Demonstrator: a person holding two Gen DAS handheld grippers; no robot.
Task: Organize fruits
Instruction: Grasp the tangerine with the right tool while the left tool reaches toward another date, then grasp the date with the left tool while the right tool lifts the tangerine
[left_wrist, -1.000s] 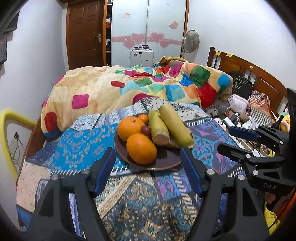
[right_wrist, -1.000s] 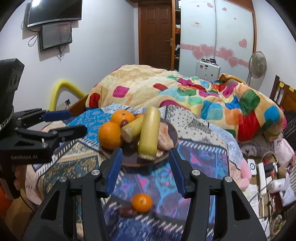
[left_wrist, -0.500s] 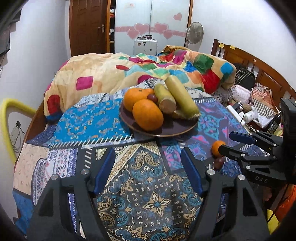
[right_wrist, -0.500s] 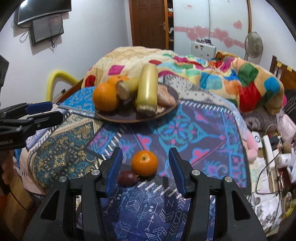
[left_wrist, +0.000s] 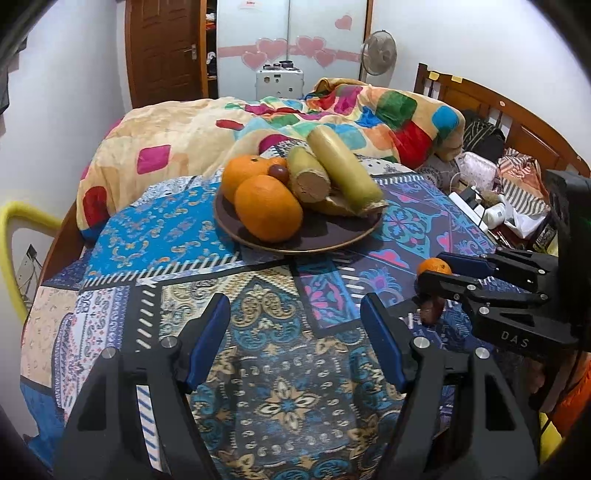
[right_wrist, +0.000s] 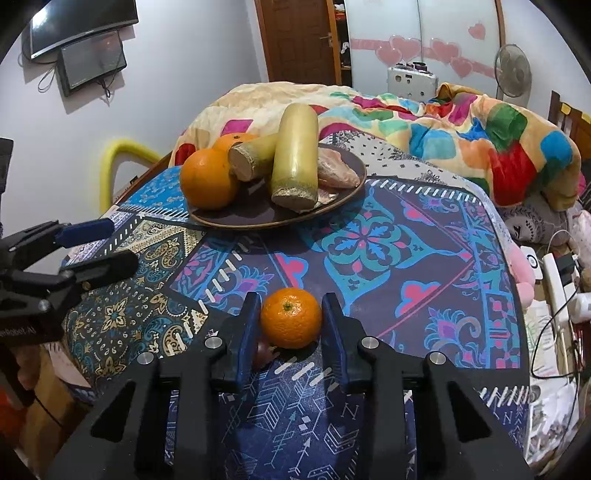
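A small tangerine (right_wrist: 291, 318) lies on the patterned tablecloth between the fingers of my right gripper (right_wrist: 290, 314). The jaws stand close on both sides of it, with a sliver of gap still showing. A dark grape (right_wrist: 263, 352) lies just left of it, partly hidden by the left finger. A brown plate (right_wrist: 343, 195) farther back holds two oranges (right_wrist: 208, 179), two sugarcane pieces (right_wrist: 295, 155) and a pale fruit. My left gripper (left_wrist: 295, 332) is open and empty above the cloth, in front of the plate (left_wrist: 332, 240). The tangerine also shows in the left wrist view (left_wrist: 434, 266).
The table stands against a bed with a colourful quilt (left_wrist: 332, 110). Cluttered items and cables lie off the table's right edge (right_wrist: 554, 288). A yellow chair arm (left_wrist: 11, 236) is at the left. A fan (left_wrist: 378, 50) and wardrobe stand behind.
My right gripper has dropped down and forward around the tangerine and narrowed its jaws. My left gripper has pulled back from the plate and lowered.
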